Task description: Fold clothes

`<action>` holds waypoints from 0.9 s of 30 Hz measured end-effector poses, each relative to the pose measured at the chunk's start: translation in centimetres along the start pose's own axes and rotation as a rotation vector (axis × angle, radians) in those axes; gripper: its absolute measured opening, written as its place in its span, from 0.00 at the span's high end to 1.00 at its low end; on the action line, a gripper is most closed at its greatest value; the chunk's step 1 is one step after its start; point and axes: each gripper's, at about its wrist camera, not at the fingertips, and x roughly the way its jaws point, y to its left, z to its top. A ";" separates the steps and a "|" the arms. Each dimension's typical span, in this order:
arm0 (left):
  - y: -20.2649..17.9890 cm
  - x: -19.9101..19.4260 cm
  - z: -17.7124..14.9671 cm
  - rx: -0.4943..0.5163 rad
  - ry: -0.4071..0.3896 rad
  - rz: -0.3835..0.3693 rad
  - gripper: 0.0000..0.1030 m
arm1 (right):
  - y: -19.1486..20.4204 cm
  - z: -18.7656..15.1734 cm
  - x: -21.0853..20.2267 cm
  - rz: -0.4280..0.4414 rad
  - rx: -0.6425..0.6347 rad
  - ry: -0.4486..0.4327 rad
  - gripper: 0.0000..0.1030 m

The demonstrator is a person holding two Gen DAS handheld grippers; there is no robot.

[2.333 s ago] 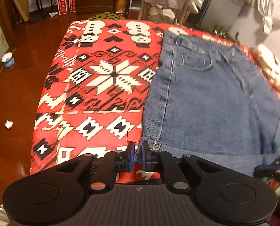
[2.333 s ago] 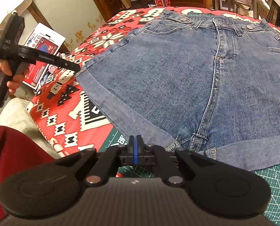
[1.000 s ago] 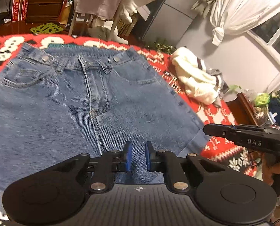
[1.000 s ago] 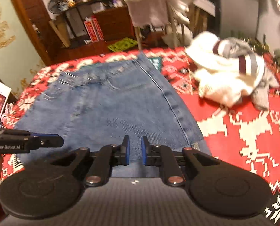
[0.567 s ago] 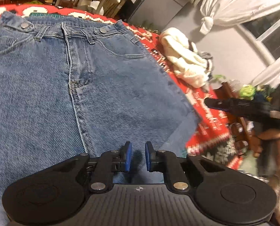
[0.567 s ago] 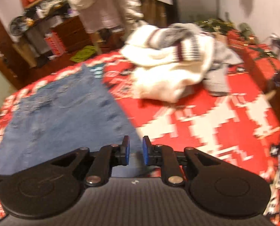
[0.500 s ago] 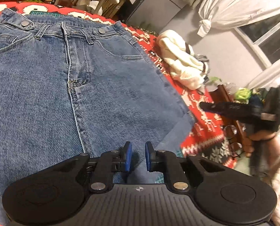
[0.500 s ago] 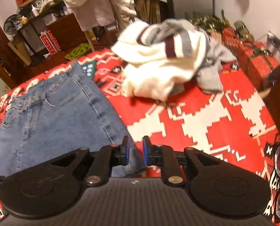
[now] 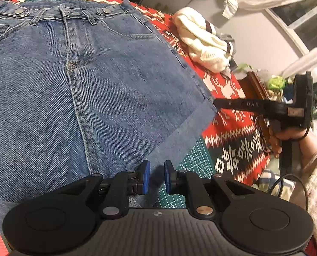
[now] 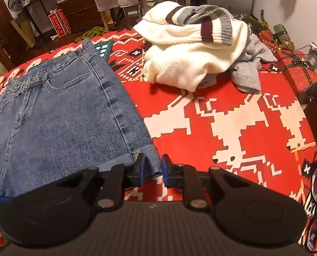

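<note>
One red patterned cloth (image 10: 233,111) under all | denim shorts (image 9: 73,85) flat on it, waistband at 12 o'clock | white sweater (image 10: 190,49) heaped at 1 o'clock of shorts | our left gripper (image 9: 156,177) part open, empty, over hem | our right gripper (image 10: 152,170) part open around hem corner at 4 o'clock, not clamped

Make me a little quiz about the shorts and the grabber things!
1. True or false: the denim shorts lie flat on the red patterned cloth.
2. Which gripper has the shorts' cuffed corner between its open fingers: left gripper or right gripper?
3. What lies beyond the shorts: A) white sweater B) towel C) shoes?

Key: 1 true; 2 right; 3 A.
</note>
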 end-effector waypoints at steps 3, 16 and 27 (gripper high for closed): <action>0.2 0.3 0.0 -0.002 0.003 0.013 0.91 | 0.9 -0.1 -0.3 -0.046 -0.060 -0.007 0.97; -0.5 -0.1 -0.4 0.058 0.020 0.023 0.92 | 1.9 0.0 -1.5 -0.102 -0.113 -0.038 0.95; -1.0 0.7 0.4 0.046 -0.041 -0.021 0.92 | 7.0 -1.4 -1.7 0.150 -0.236 0.024 0.95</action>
